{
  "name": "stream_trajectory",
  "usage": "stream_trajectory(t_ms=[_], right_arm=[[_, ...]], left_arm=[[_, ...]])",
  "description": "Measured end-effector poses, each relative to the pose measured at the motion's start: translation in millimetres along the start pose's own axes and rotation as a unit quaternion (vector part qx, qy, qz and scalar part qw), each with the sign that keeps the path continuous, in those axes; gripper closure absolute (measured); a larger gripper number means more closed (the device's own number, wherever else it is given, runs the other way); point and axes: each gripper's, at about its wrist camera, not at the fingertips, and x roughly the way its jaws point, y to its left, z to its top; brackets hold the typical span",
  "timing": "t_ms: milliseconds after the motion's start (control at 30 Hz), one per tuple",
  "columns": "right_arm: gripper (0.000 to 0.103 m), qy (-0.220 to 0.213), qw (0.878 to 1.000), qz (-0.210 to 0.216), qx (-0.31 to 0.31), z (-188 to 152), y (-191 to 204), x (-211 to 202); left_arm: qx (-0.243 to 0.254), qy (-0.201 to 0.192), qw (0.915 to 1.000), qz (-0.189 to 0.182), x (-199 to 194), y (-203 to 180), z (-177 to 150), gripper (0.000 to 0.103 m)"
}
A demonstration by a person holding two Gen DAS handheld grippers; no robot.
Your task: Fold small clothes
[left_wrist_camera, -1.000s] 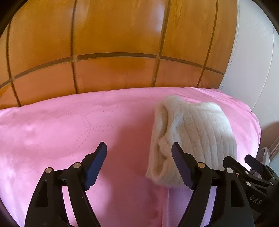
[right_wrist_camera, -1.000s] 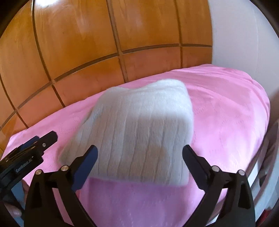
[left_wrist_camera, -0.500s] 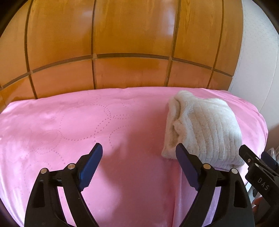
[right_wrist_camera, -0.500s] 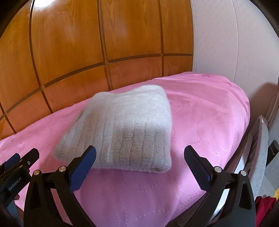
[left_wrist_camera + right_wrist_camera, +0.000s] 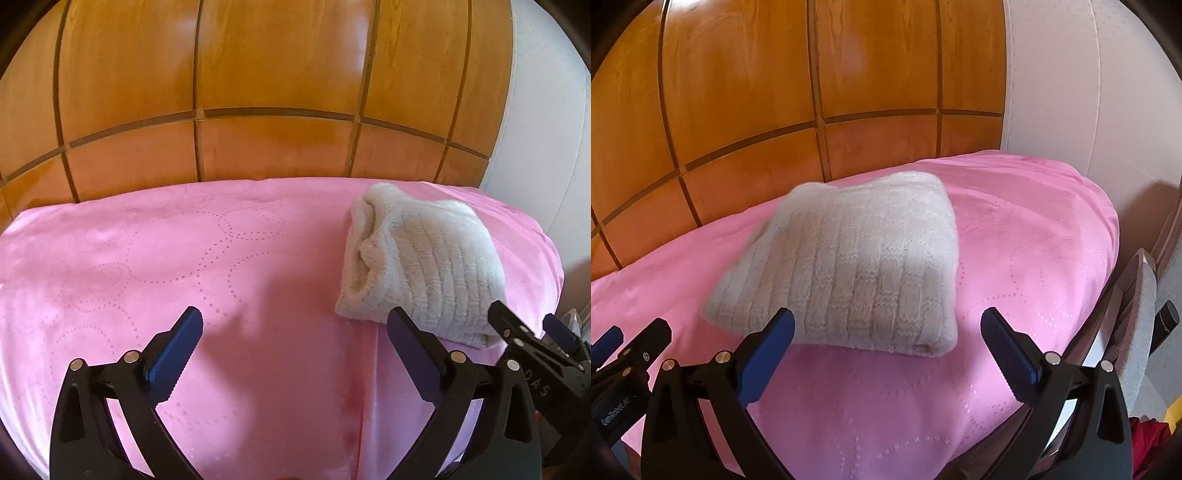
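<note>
Since the earlier left wrist frame, your left gripper [image 5: 293,354] has backed away from the folded cream knit sweater [image 5: 424,269], which now lies farther ahead and to the right near the far right corner of the pink bedspread [image 5: 184,258]; its jaws are opening with nothing between them, consistent with a completed release. From the right wrist view, your right gripper [image 5: 886,345] stands spread and empty just short of the sweater's [image 5: 857,273] near edge, leaving the bundle resting untouched, and the fold appears finished.
</note>
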Motion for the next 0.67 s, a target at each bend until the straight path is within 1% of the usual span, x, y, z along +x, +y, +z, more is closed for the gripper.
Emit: stream_trajectory(t_ms=[200, 300, 433, 467, 667], right_arm=[[0.002, 0.001, 1.000, 0.004, -0.007, -2.4, 3.1, 0.1], [0.002, 0.006, 1.000, 0.009, -0.010, -4.9, 4.8, 1.4], [0.002, 0.010, 1.000, 0.012, -0.011, -5.1, 4.8, 4.3], [0.002, 0.010, 1.000, 0.014, -0.009, -4.3, 4.3, 4.3], [0.002, 0.009, 1.000, 0.020, -0.003, -1.9, 1.7, 6.2]], left_arm=[[-0.003, 0.000, 1.0000, -0.009, -4.1, 0.8, 1.5, 0.004], [0.000, -0.013, 0.9999, -0.010, -6.2, 2.3, 1.2, 0.004], [-0.002, -0.004, 1.0000, -0.004, -3.5, 4.2, 1.3, 0.004], [-0.003, -0.003, 1.0000, 0.003, -3.2, 4.8, 1.0, 0.004], [-0.011, -0.001, 0.9998, 0.016, 0.3, 10.5, -0.1, 0.004]])
